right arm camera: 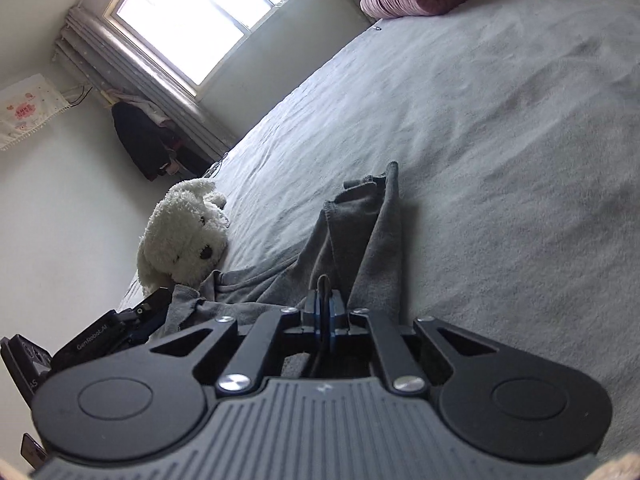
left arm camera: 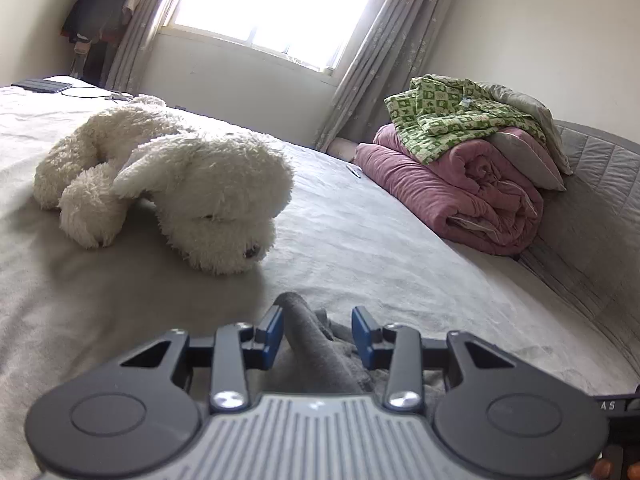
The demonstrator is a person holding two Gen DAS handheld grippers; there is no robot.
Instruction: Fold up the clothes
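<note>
early fold step judged in hand: grey garment [right arm camera: 352, 236] lies bunched on the bed [right arm camera: 500, 140], near the plush dog [left arm camera: 180, 184]. left gripper [left arm camera: 318, 334] held apart, a fabric ridge between the pads, seemingly unpinched. right gripper [right arm camera: 324, 312] clamped on cloth, rolled sideways. next: left must pinch.

Grey garment [right arm camera: 356, 236]: soft matt knit cloth, hemmed. Bed sheet [left arm camera: 360, 240]: matt woven cloth, faintly creased; plush dog [left arm camera: 180, 184]: shaggy white pile. Left gripper [left arm camera: 318, 336]: matt black plastic, bright metal screws.
</note>
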